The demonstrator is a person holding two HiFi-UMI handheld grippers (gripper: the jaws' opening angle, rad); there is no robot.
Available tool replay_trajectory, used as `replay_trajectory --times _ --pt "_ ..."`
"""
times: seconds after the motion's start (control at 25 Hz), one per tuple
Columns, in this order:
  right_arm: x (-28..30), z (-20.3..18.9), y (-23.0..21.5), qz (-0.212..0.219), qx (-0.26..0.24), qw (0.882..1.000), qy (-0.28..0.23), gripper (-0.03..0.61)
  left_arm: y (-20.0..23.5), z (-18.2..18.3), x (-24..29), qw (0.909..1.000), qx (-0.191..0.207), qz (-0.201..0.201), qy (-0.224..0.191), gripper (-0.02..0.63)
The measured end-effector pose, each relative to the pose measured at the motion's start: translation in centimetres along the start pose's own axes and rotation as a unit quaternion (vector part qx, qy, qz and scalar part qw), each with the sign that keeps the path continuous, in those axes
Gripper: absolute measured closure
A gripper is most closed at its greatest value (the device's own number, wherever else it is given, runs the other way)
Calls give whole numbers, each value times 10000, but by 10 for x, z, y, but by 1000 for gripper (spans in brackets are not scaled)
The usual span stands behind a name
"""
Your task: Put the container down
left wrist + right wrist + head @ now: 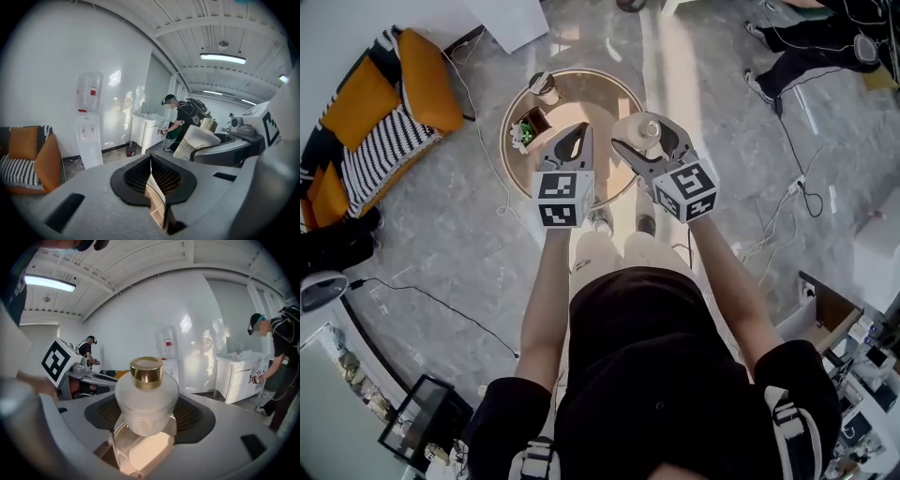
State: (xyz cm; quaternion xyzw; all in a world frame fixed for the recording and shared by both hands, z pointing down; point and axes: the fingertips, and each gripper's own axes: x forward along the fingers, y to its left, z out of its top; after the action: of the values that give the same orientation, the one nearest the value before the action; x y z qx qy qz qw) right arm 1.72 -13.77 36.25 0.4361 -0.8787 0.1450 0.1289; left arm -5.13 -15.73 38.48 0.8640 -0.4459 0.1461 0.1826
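Container [146, 401], frosted with gold cap, clamped upright between jaws of right gripper [647, 139], seen over round counter [595, 94]. Left gripper [578, 141] alongside, over counter's near edge, jaws pressed together, nothing gripped.

Orange-cushioned sofa [358, 105] at my ten o'clock, potted plant [525, 132] at eleven. Seen from my left, a water cooler [89, 133] stands at nine against the wall [51, 65].
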Motion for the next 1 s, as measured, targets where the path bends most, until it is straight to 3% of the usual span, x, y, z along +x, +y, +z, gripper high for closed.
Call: replay_trajectory --times 0.2,0.44,0.68,1.0 --pt "26 -18 -21 -289 100 9995 73 249 20 -17 42 9992 32 -265 281 595" --pt "50 -54 -49 -625 236 9975 249 249 36 -57 90 9950 -554 -529 638 595" --pt "73 -91 -71 -614 295 9969 389 249 45 -89 125 9928 -611 -510 895 595" --pt "103 -169 -106 -584 511 9948 659 249 47 -148 171 9909 -815 -347 1013 595"
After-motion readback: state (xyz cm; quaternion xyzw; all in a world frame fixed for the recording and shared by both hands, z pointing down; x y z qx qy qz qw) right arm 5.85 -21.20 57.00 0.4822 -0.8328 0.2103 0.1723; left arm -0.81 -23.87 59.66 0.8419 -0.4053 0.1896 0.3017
